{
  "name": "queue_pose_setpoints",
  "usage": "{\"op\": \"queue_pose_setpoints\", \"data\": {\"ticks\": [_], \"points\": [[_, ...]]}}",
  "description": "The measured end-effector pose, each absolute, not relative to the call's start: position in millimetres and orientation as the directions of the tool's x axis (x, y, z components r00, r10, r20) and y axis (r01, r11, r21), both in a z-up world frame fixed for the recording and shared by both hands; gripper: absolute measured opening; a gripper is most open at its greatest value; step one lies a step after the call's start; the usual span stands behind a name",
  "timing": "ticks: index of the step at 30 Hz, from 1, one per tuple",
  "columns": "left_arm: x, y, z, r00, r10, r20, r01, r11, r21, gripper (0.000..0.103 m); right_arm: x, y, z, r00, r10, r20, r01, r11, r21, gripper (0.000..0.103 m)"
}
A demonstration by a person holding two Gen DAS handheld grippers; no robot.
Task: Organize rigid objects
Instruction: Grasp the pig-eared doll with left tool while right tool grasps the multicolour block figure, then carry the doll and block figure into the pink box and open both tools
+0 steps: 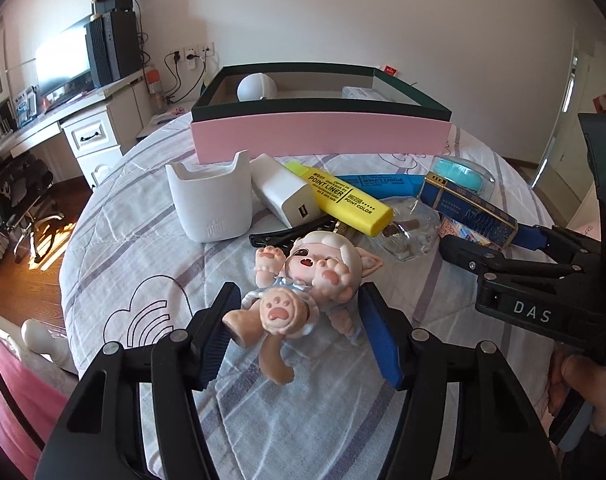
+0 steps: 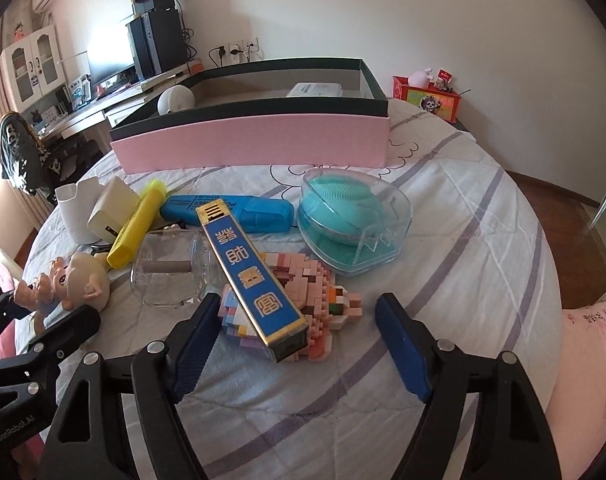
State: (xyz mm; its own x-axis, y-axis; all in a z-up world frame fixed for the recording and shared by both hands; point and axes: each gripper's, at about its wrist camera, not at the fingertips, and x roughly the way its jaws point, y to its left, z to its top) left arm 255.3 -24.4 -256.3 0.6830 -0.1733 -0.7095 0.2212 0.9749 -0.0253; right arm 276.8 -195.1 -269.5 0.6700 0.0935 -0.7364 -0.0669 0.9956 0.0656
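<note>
Striped bedsheet [image 1: 115, 248] (desk [image 1: 43, 128] behind); both grippers half-open, left gripper [image 1: 299, 332] straddling doll [image 1: 303, 284], right gripper [image 2: 295, 344] straddling blue box [image 2: 251, 280].

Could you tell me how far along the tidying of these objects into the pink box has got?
Early on. Done: a white round object and a white packet lie in the pink box. In hand: the left gripper straddles the doll figurine, and the right gripper straddles the long blue box, neither visibly clamped. Left: highlighters, charger, white cup, glass dish, teal brush case, brick model.
</note>
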Motion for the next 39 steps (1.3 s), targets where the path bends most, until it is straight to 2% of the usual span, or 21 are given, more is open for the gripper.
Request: {"op": "queue_pose_setpoints", "data": {"ticks": [1,6,9,14,17,19,21,25,27,31,39], "points": [[254,-24,-256,0.683,-0.179,-0.708,0.224,0.974,-0.029,0.058,276,-193,-269,0.671,0.102,-0.734,-0.084,0.995,0.062,0.069],[244,-22,-253,0.681,-0.201,-0.704,0.246,0.969,-0.039,0.049,260,-196,-269,0.674,0.141,-0.725,-0.116,0.99,0.085,0.069],[237,-24,-251,0.684,-0.209,-0.699,0.256,0.966,-0.037,0.035,246,-198,-267,0.673,0.165,-0.721,-0.132,0.986,0.103,0.069],[235,-21,-255,0.671,-0.219,-0.709,0.247,0.967,-0.065,0.036,223,-203,-264,0.674,0.161,-0.721,-0.129,0.987,0.099,0.069],[235,-22,-256,0.67,-0.223,-0.708,0.247,0.966,-0.071,0.043,211,-209,-263,0.679,0.163,-0.716,-0.126,0.986,0.105,0.069],[238,-26,-259,0.667,-0.218,-0.712,0.249,0.966,-0.063,0.054,206,-212,-261,0.681,0.184,-0.709,-0.135,0.983,0.125,0.069],[242,-28,-262,0.661,-0.222,-0.717,0.25,0.966,-0.069,0.056,203,-213,-260,0.682,0.194,-0.705,-0.14,0.981,0.134,0.069],[249,-38,-269,0.669,-0.208,-0.713,0.256,0.966,-0.042,0.057,201,-214,-258,0.689,0.203,-0.696,-0.144,0.979,0.143,0.069],[247,-40,-268,0.686,-0.2,-0.699,0.258,0.966,-0.023,0.054,205,-215,-260,0.689,0.208,-0.694,-0.144,0.978,0.15,0.069],[242,-37,-263,0.69,-0.215,-0.692,0.255,0.966,-0.045,0.054,210,-213,-259,0.696,0.213,-0.686,-0.144,0.977,0.157,0.069],[233,-33,-228,0.732,-0.258,-0.63,0.282,0.957,-0.065,0.054,220,-205,-236,0.741,0.228,-0.632,-0.172,0.974,0.15,0.069]]}}
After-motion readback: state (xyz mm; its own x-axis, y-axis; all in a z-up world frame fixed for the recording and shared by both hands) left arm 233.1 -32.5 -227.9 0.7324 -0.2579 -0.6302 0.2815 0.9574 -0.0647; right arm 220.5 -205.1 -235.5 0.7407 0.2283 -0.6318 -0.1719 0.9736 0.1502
